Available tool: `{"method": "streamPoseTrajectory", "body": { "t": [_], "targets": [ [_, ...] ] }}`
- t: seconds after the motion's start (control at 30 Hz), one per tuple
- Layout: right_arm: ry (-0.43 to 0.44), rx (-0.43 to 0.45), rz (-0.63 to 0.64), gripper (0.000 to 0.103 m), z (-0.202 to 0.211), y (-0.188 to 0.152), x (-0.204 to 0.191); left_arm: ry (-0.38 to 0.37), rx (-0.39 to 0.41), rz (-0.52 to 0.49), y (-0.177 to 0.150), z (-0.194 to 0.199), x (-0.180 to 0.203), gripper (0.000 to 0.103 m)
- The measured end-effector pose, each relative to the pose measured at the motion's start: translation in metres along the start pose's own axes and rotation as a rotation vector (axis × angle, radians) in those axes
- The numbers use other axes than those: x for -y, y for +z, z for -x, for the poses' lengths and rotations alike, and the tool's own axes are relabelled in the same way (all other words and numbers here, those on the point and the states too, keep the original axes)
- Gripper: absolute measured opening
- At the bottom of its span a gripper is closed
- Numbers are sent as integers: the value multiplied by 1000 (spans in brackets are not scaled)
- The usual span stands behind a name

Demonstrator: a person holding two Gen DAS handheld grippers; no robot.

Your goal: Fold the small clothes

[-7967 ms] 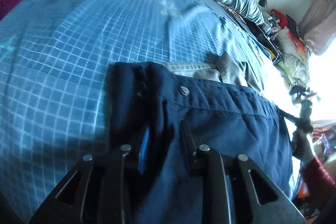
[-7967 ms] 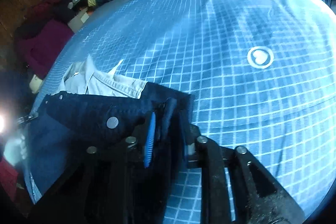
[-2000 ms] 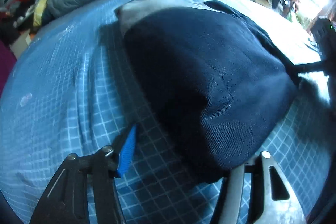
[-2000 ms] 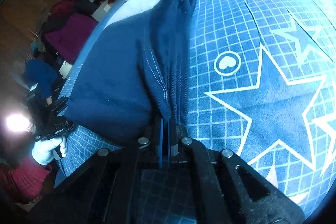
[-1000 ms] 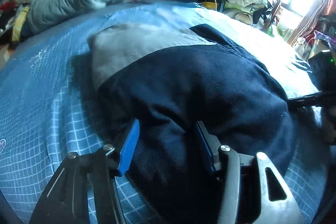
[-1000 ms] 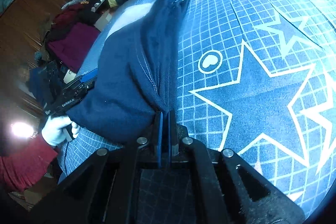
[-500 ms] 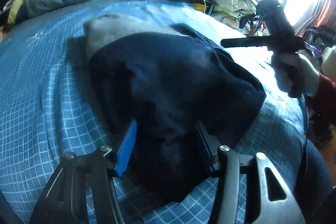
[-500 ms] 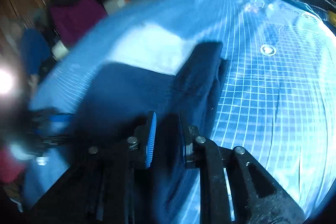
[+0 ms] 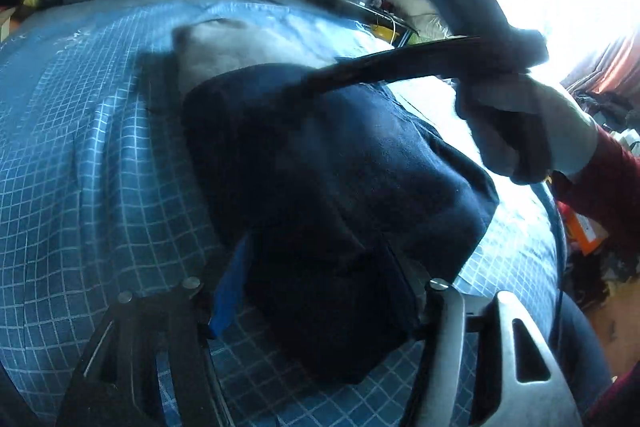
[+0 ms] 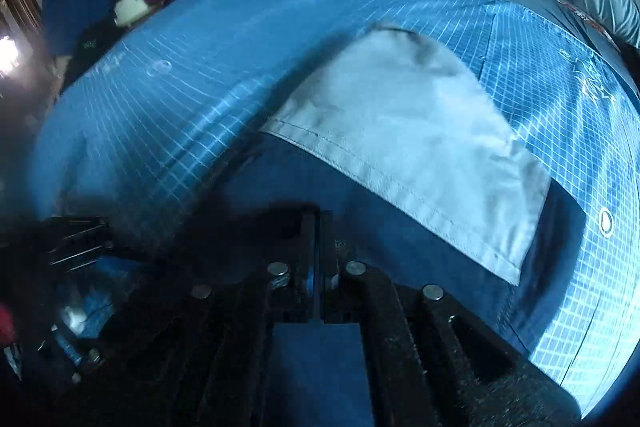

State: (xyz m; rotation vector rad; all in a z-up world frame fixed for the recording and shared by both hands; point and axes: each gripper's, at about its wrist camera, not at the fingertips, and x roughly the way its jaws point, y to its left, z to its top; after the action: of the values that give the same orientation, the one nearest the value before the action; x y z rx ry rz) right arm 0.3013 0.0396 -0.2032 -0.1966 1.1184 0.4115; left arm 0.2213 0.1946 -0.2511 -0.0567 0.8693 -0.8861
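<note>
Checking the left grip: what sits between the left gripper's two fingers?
In the left wrist view, the left gripper is open, its fingers either side of a bunched fold of the navy garment on the bed.

I see one garment, dark navy shorts [image 9: 320,163], lying folded in a rounded heap on the blue grid-print bed [image 9: 80,155]. Cloth is thick, creased, seams visible. A pale grey pocket lining [image 10: 404,143] lies flat, spread out from under the navy cloth's far edge, stitched hem showing.
</note>
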Motion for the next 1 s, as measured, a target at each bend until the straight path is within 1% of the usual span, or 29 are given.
{"method": "streamPoseTrajectory", "body": {
  "t": [0.03, 0.07, 0.1, 0.13, 0.17, 0.2, 0.23, 0.27, 0.3, 0.33, 0.37, 0.4, 0.43, 0.47, 0.5, 0.53, 0.57, 0.63, 0.7, 0.77, 0.8, 0.87, 0.9, 0.93, 1.0],
  "targets": [
    [-25, -24, 6, 0, -15, 4, 0, 4, -2, -4, 0, 0, 1, 68],
    [-36, -23, 8, 0, -22, 8, 2, 9, -4, -8, -1, -1, 2, 68],
    [-34, -17, -3, 0, -25, 8, 6, 8, -5, -13, -1, -1, 3, 68],
    [-14, -14, -31, 0, -26, 10, 11, 8, -5, -15, -1, -2, 3, 71],
    [2, -9, -52, 0, -22, 7, 15, 9, -7, -9, -1, -2, 2, 72],
    [7, -8, -63, 0, -19, 6, 17, -1, -11, 2, -1, -2, -1, 79],
    [1, -10, -70, 0, -14, 5, 17, -11, -34, 25, 1, -7, -5, 84],
    [-15, 2, -71, 0, -5, 7, 15, -29, -52, 46, 2, -10, -9, 85],
    [-18, 27, -68, 0, 6, 16, 13, -48, -55, 54, 3, -11, -11, 86],
    [-21, 55, -69, 0, 15, 20, 15, -58, -56, 51, 3, -12, -13, 86],
    [-32, 73, -73, 0, 20, 22, 16, -52, -55, 45, 3, -12, -12, 86],
    [-53, 68, -76, 0, 16, 24, 19, -47, -53, 39, 2, -11, -10, 86],
    [-87, 32, -81, 0, 4, 25, 27, -47, -53, 38, 2, -12, -10, 86],
    [-101, -26, -95, 0, -14, 22, 35, -51, -53, 42, 2, -11, -10, 86],
    [-73, -53, -109, 0, -27, 21, 41, -54, -51, 43, 3, -11, -9, 85],
    [-51, -39, -112, 0, -28, 21, 45, -50, -48, 44, 4, -10, -7, 85],
    [-39, -47, -130, 0, -25, 22, 47, -45, -45, 46, 5, -9, -8, 85],
    [-66, -32, -131, 0, -8, 23, 44, -38, -34, 49, 3, -2, -5, 79],
    [-40, 32, -121, 0, 23, 14, 36, -41, 6, 82, -3, 17, -9, 78],
    [-33, 68, -112, 1, 46, -5, 27, -18, 42, 124, -13, 36, -14, 78],
    [-30, 51, -101, 3, 45, -14, 23, -6, 54, 137, -18, 43, -16, 78],
    [-46, -30, -85, 3, 12, -28, 20, 29, 68, 166, -27, 52, -18, 78],
    [-36, -7, -98, 3, 3, -31, 23, 35, 72, 174, -29, 53, -17, 78],
    [-26, 19, -119, 3, 3, -31, 26, 36, 71, 173, -27, 53, -14, 78],
    [-28, 9, -165, 4, 10, -27, 27, 60, 61, 167, -28, 54, -8, 76]
  ]
}}
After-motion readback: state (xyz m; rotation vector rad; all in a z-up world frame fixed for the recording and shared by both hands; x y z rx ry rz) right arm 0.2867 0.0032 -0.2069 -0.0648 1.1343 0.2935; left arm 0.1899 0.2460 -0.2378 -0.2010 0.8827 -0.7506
